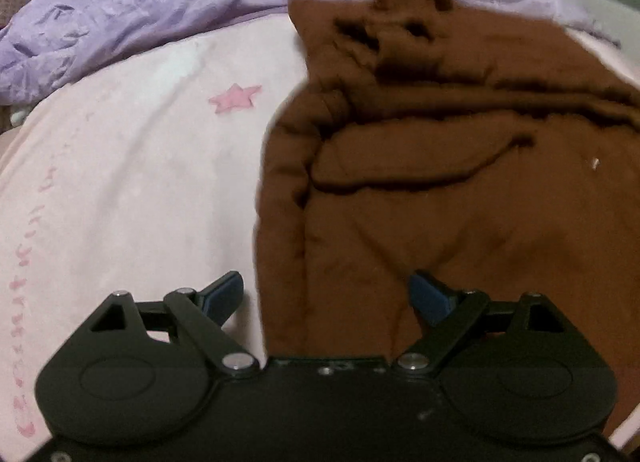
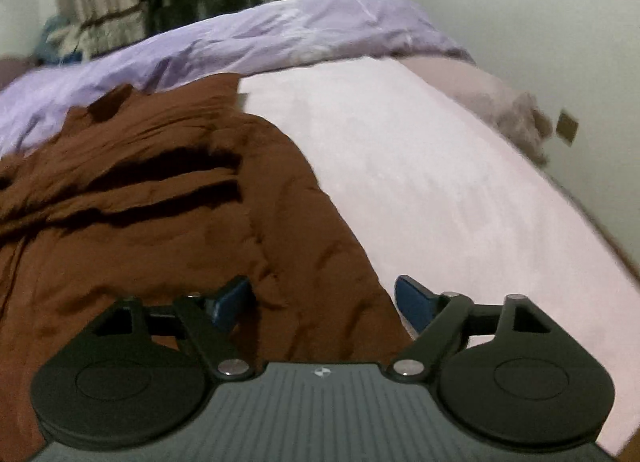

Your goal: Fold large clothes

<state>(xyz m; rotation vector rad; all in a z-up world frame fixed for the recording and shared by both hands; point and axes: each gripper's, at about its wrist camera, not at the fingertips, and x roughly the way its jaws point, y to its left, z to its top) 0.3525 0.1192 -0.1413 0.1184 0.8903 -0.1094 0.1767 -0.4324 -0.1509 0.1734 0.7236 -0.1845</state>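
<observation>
A large brown garment lies rumpled on the pink bed sheet, with deep folds across its far half. My left gripper hangs open over the garment's left edge, one blue pad over the sheet and the other over the cloth, nothing pinched. In the right wrist view the same brown garment fills the left side. My right gripper stands open over its right edge, its left pad over cloth and its right pad over the pink sheet. The pads hold no fabric.
A crumpled lilac duvet is heaped along the far side of the bed and shows again as a lilac duvet behind the garment. A pale wall runs close along the bed's right edge. Curtains and dark clutter stand beyond.
</observation>
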